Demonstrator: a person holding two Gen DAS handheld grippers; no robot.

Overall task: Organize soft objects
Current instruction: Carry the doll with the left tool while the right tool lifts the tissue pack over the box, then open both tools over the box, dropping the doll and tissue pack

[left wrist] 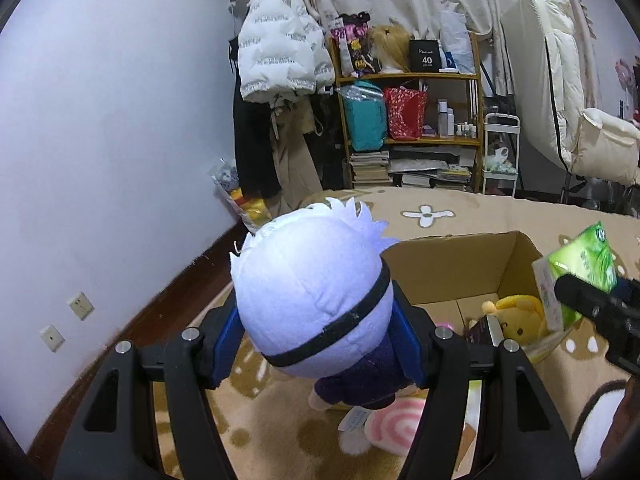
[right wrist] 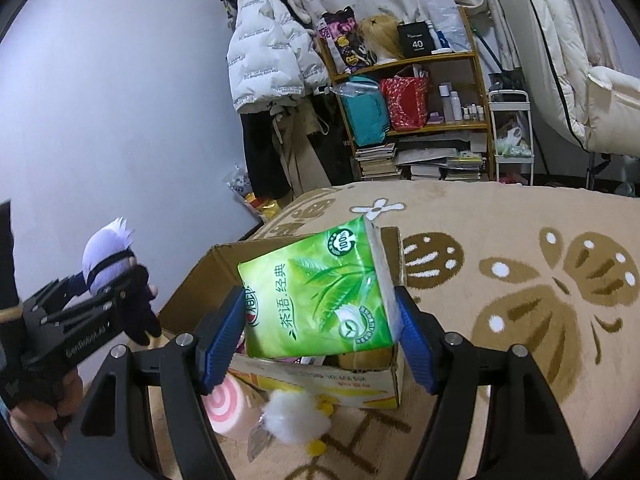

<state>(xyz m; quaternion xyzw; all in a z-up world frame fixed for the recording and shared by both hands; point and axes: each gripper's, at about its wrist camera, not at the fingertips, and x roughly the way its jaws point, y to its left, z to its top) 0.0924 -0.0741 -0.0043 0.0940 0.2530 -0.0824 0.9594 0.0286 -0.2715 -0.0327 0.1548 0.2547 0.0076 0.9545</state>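
Observation:
My left gripper (left wrist: 316, 340) is shut on a plush doll (left wrist: 316, 292) with white hair, a black blindfold and dark clothes, held above the blanket left of the cardboard box (left wrist: 452, 264). It also shows in the right wrist view (right wrist: 108, 264). My right gripper (right wrist: 320, 332) is shut on a green tissue pack (right wrist: 320, 292), held above the open box (right wrist: 200, 284). The pack shows at the right edge of the left wrist view (left wrist: 580, 264). A yellow bear plush (left wrist: 516, 316) lies inside the box.
A pink swirl plush (right wrist: 226, 404) and a white fluffy toy (right wrist: 296, 416) lie on the beige blanket (right wrist: 520, 280) in front of the box. A wooden shelf (left wrist: 408, 76), hanging coats (left wrist: 276, 52) and a white cart (left wrist: 500, 152) stand behind the bed.

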